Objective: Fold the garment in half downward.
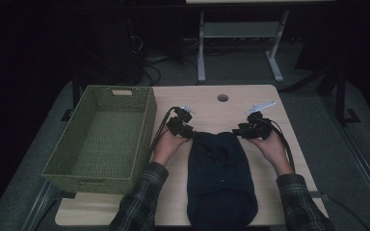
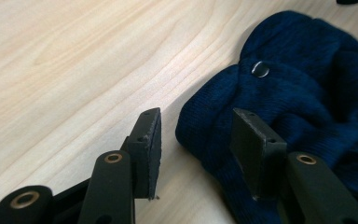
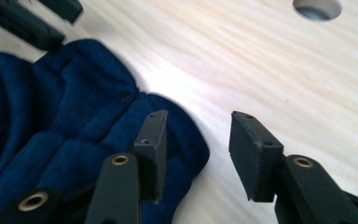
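1. High view: a navy knitted garment [image 1: 221,178] lies at the table's [image 1: 212,103] near centre, its near end cut off by the frame; a green woven basket [image 1: 103,139] stands left, overhanging the table's left edge.
2. Left gripper [image 2: 196,135]: jaws wide, straddling the garment's far-left corner; a small metal snap [image 2: 260,69] shows here.
3. Right gripper [image 3: 196,140]: jaws wide at the far-right corner, one over fabric, one over bare wood.
4. Far table lies open around a round hole [image 3: 318,8].
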